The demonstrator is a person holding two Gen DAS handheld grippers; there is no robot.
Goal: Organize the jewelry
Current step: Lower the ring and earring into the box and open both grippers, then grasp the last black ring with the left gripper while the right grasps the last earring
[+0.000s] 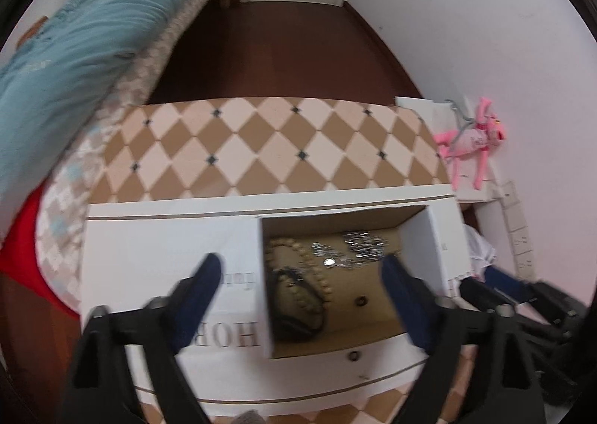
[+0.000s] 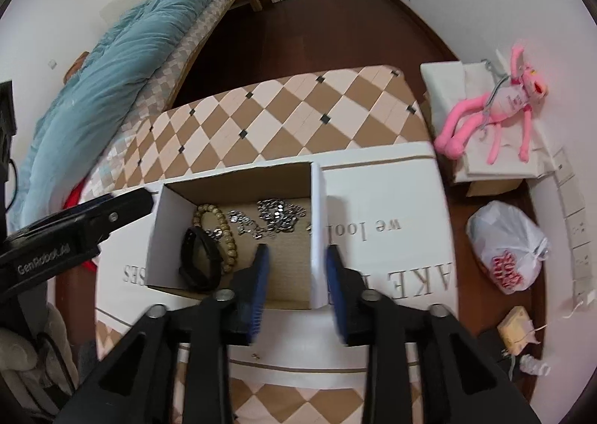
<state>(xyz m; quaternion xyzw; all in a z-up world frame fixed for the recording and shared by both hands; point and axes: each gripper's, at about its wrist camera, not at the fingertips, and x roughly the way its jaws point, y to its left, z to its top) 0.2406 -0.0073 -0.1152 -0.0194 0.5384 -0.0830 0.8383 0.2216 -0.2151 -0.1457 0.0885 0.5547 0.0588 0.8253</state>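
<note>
Left claw (image 1: pixel 302 278) spread wide, nothing pinched, straddling box (image 1: pixel 418 233) left wall. Right claw (image 2: pixel 296 267) part spread, astride right wall, pads not visibly pressing. Inside box: one bead bracelet (image 2: pixel 224 233) at 10 o'clock, one black band (image 2: pixel 197 259) at 9, silver chain heap (image 2: pixel 276 217) at 12, one ring (image 1: pixel 360 300). Second ring (image 1: pixel 353 355) on white sheet (image 1: pixel 156 248), 6 o'clock of box. Mostly done judging by contents; stray ring left.

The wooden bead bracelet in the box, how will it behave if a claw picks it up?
The bead bracelet will probably hang limp, being strung round beads. It may slip off smooth pads, and could snag the black band lying against it.
</note>
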